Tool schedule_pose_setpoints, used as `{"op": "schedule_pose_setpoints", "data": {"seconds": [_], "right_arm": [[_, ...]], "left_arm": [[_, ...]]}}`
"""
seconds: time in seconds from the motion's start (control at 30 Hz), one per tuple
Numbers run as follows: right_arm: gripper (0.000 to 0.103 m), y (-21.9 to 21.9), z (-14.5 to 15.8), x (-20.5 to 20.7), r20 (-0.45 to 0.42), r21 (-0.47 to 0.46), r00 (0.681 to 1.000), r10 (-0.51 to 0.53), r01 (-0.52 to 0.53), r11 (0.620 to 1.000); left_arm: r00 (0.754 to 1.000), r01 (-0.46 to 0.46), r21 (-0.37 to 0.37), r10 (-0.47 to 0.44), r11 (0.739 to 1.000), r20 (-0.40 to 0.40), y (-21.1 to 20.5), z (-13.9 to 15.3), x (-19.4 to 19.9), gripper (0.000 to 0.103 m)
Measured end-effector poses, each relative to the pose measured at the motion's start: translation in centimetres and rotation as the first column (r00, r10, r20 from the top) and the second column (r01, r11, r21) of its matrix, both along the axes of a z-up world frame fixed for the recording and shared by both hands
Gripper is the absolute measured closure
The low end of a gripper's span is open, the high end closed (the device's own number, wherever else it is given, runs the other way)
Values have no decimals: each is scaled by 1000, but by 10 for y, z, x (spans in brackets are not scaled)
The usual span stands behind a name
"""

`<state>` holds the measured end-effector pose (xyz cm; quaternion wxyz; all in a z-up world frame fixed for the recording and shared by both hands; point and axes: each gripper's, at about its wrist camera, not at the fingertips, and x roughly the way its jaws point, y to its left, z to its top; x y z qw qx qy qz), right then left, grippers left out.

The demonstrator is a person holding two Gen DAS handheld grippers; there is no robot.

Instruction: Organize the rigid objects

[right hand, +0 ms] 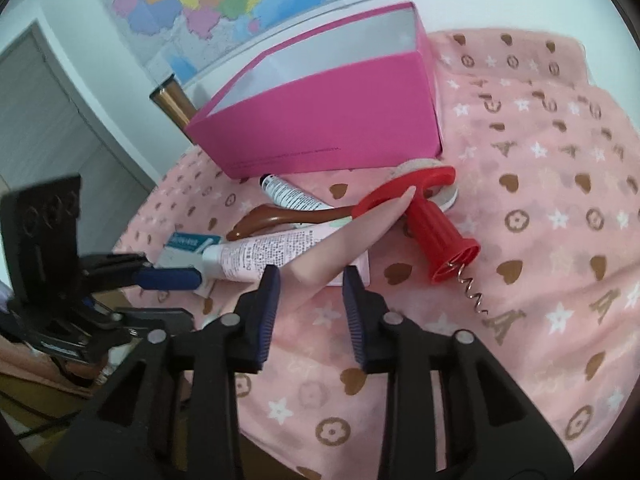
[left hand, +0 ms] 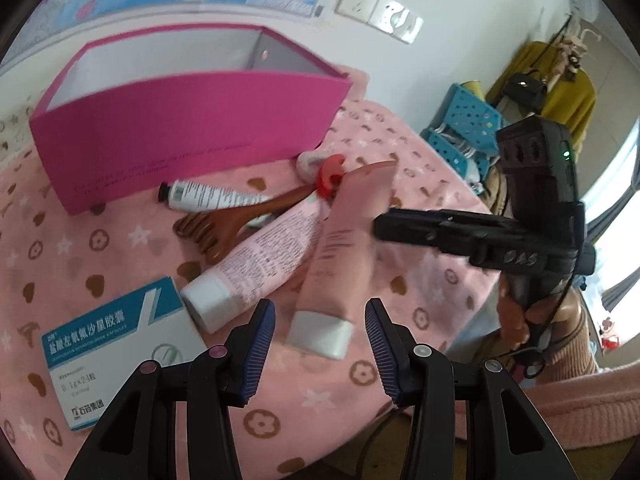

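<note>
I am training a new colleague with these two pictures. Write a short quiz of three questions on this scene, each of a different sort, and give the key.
1. True or false: the pink box is open at the top.
2. Multiple choice: what does the right gripper clamp? A) the red corkscrew B) a pink tube C) the wooden massager
3. Fill in the missing word: the left gripper holds nothing, and its jaws stand ____.

Key: 1 true; 2 B; 3 open.
</note>
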<state>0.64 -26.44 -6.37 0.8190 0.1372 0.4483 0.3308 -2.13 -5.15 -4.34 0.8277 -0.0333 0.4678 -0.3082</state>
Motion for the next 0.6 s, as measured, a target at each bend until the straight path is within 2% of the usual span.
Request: {"op": "schedule_pose_setpoints", "data": {"seconds": [0.07,0.3,0.5,0.6], "right_arm": [[64,-7,-4,2,-20,-1,1000,-20,20,1000],[64,-21,-11,3,-57,-8,997,-47,46,999],[63,-35,-4,1,-25,-86,996,-85,82,993],[61,-45,4,4,10,-86,994,-108,109,990]], "left_arm": [[1000,5,-17,-6,1000,-28,2,-6,-2,56],[994,48,-29,-51,998,-95,-1,-21,-15,56],[989,72,-51,-78,996,-126,-9,-25,-19,56],[986,71,-56,-78,996,-144,-11,-28,-17,56]]}}
